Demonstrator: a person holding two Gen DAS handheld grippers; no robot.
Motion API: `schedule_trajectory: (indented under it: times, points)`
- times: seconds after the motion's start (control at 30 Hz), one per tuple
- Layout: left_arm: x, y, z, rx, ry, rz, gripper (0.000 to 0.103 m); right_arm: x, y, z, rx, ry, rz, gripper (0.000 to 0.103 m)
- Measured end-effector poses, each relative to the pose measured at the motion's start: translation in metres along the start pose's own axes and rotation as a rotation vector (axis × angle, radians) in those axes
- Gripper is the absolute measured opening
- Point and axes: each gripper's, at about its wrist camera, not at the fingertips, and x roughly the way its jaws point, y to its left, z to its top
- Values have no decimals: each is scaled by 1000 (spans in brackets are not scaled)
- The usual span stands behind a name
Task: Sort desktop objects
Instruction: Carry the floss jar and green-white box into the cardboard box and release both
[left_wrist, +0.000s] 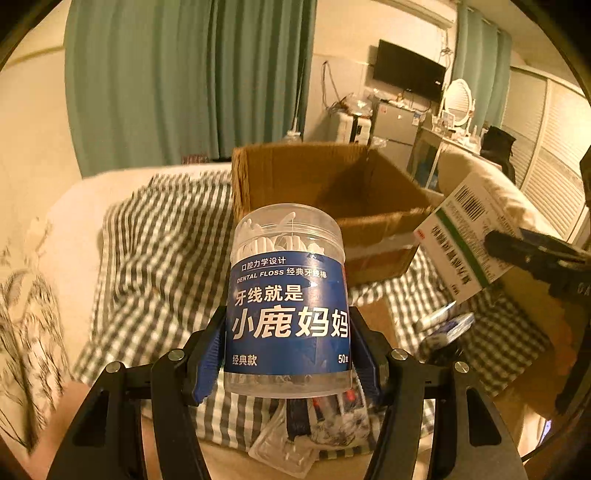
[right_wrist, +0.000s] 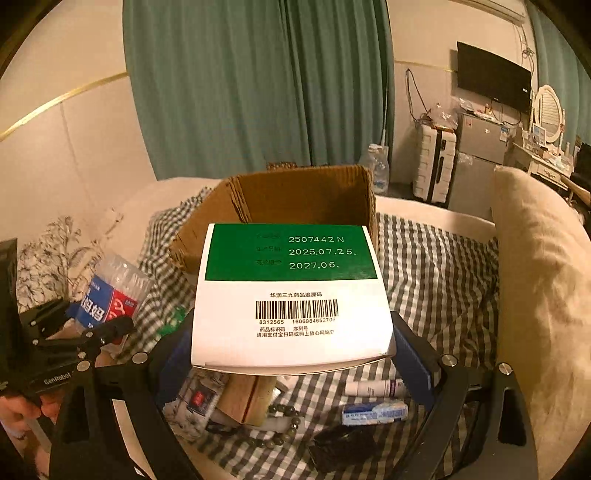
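My left gripper (left_wrist: 288, 350) is shut on a clear dental floss jar (left_wrist: 288, 295) with a blue label, held upright above the checkered cloth. My right gripper (right_wrist: 291, 350) is shut on a white and green medicine box (right_wrist: 291, 295), held in the air in front of the open cardboard box (right_wrist: 295, 192). The cardboard box (left_wrist: 325, 192) lies beyond the jar in the left wrist view. The medicine box (left_wrist: 465, 236) and the right gripper show at the right there. The jar (right_wrist: 110, 295) and left gripper (right_wrist: 86, 334) show at the left of the right wrist view.
Small items lie on the checkered cloth (right_wrist: 436, 266): a bead bracelet (right_wrist: 284, 428), a small tube (right_wrist: 376, 387), a blue and white packet (right_wrist: 373, 411), a black object (right_wrist: 340, 446), a tan box (right_wrist: 247, 398). A beige cushion (right_wrist: 543, 280) stands at the right.
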Motion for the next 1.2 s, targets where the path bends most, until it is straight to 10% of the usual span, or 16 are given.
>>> schedule_trajectory:
  times: [0.7, 1.2]
  points:
    - [83, 7, 123, 53, -91, -195, 63, 42, -8, 82, 36, -93, -96, 94]
    - [205, 19, 167, 12, 34, -56, 63, 173, -20, 131, 119, -33, -148, 94]
